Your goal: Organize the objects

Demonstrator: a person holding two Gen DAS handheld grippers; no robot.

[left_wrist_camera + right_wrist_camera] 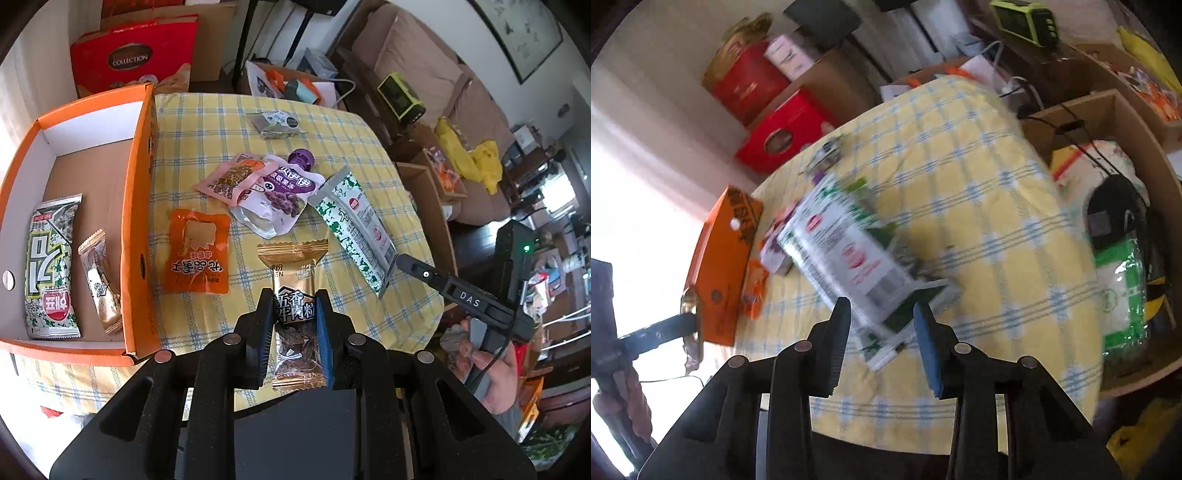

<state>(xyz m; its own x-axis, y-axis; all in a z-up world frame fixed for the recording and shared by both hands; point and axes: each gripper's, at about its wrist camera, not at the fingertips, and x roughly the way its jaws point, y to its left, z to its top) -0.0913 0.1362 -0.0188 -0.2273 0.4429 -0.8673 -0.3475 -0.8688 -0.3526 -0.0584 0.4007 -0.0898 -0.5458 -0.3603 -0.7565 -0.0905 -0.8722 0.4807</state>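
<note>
My left gripper (293, 295) is shut on a gold snack packet (291, 258) and holds it over the yellow checked tablecloth (207, 122), beside the orange box (142, 221). In the box lie a green-and-white packet (51, 266) and a second gold packet (99, 280). My right gripper (881, 306) has its pads against the near end of a long green-and-white packet (842, 251), which rests on the table (354, 221); that view is blurred. Loose on the cloth are an orange packet (197, 254), a pink packet (229, 181) and a purple pouch (280, 195).
A small grey packet (277, 123) lies near the table's far edge. Red gift boxes (133, 55) stand behind the orange box. A cardboard box (1126, 206) full of bags sits past the table's right edge, with a sofa (424, 74) beyond. A hand (498, 376) holds the right gripper.
</note>
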